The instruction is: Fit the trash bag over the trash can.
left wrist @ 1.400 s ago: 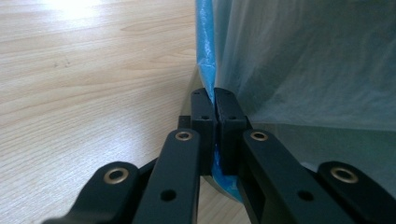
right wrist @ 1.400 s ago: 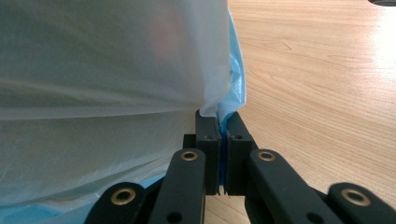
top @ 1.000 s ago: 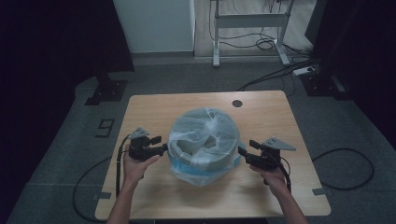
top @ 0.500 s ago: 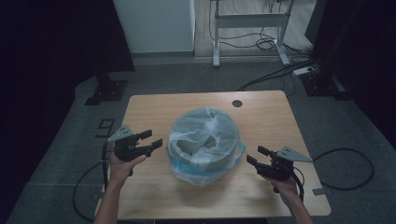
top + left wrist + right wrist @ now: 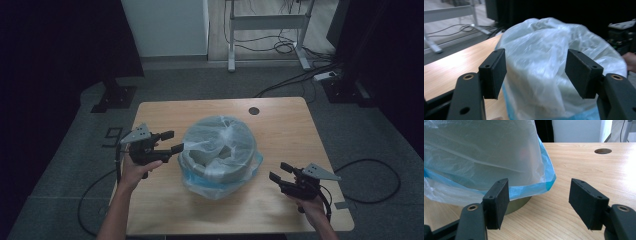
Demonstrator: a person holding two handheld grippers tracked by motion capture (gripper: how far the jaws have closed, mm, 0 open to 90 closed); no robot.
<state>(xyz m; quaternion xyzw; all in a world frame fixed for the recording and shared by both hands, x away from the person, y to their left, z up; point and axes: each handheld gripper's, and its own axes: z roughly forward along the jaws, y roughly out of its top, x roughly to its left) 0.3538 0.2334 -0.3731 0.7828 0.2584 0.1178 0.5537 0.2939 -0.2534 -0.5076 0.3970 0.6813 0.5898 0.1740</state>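
A: Where did the bin sit at that moment?

B: The round grey bin (image 5: pixel 220 152) stood near the middle of the wooden table (image 5: pixel 280 125), wrapped in a translucent plastic bag (image 5: pixel 217 145) with a blue hem. The bag was drawn over the top and its hem hung loose around the base, bunched on the tabletop toward the person's side.

A: And the left gripper (image 5: pixel 170 142)?

B: It was held above the table's left part, pointing at the bin's side, its jaws spread apart with nothing between them. In the left gripper view the bag (image 5: pixel 549 65) loomed just beyond the pads, and I could not see them touching it.

A: The right gripper (image 5: pixel 281 172)?

B: It was near the table's front right corner, apart from the bin, jaws likewise released and empty. The right gripper view showed the bag's blue hem (image 5: pixel 531 188) and the bin's base (image 5: pixel 520 203) behind the left pad, with bare wood between the jaws.

A: Anything else on the table?

B: A round cable hole (image 5: pixel 254 110) near the far edge.
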